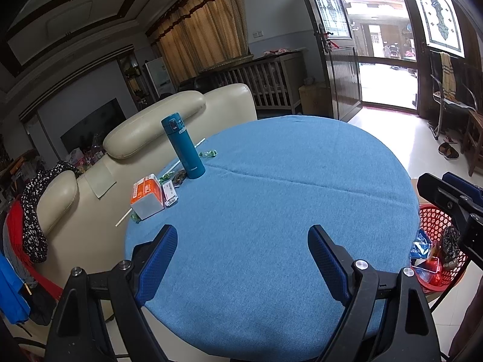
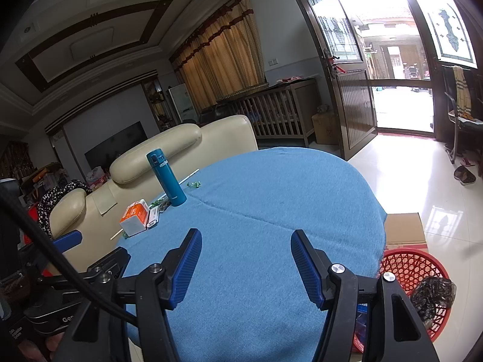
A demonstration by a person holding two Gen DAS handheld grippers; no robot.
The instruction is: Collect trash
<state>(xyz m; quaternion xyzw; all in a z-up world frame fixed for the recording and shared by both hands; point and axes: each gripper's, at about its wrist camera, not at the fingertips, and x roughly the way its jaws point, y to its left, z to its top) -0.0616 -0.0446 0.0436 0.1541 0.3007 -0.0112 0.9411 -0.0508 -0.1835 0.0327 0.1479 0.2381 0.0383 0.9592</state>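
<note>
Hovering over the near edge of the round blue tabletop (image 1: 286, 181), the left gripper (image 1: 243, 262) has its jaws spread wide with nothing between them, and the right gripper (image 2: 246, 267) also stands open and empty, its jaws set narrower. At the far left of the cloth stand a teal flask (image 1: 182, 147), an orange and white box (image 1: 147, 196), a small barcoded packet (image 1: 169, 193), green wrappers (image 1: 208, 153) and a white straw (image 1: 187, 154) that lies behind the flask. Beside the tabletop on the right, a red basket (image 2: 404, 267) sits on the floor, with wrappers and a dark crumpled bag (image 2: 433, 295) inside it.
</note>
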